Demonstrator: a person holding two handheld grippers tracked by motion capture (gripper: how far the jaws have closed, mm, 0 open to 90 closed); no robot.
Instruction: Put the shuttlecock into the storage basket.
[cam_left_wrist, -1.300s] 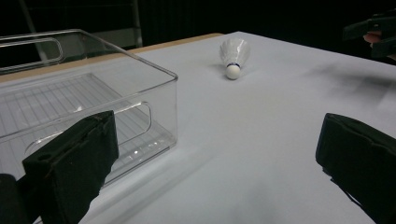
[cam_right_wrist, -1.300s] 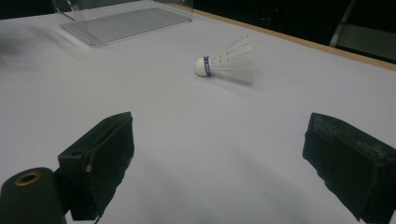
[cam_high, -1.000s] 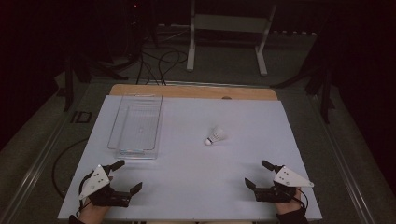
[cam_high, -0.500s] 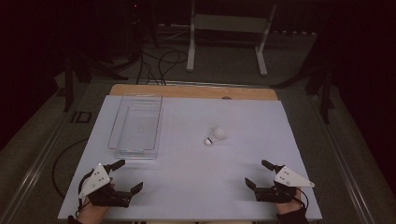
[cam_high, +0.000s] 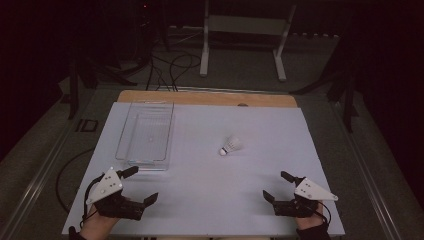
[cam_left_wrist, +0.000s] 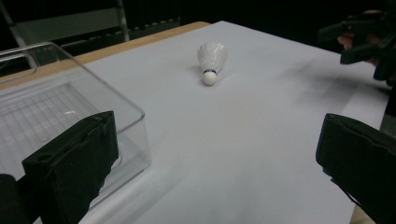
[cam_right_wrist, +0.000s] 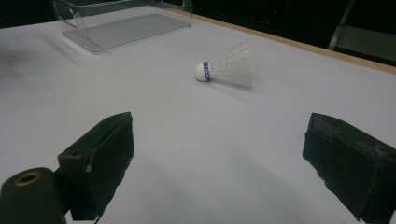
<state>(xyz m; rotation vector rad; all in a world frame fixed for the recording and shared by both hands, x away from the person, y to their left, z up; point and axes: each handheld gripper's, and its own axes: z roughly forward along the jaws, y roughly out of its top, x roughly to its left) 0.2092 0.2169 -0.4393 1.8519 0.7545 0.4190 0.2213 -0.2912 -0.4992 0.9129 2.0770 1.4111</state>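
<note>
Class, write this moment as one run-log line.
left gripper: open, near edge | right gripper: open, near edge | shuttlecock: lying on sheet, untouched | clear tray: empty

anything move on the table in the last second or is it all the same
Nothing visibly changed. The left tongs and right tongs stay open at the near edge, holding nothing. The shuttlecock lies in the same spot on the white sheet, and the clear tray has not shifted.
</note>
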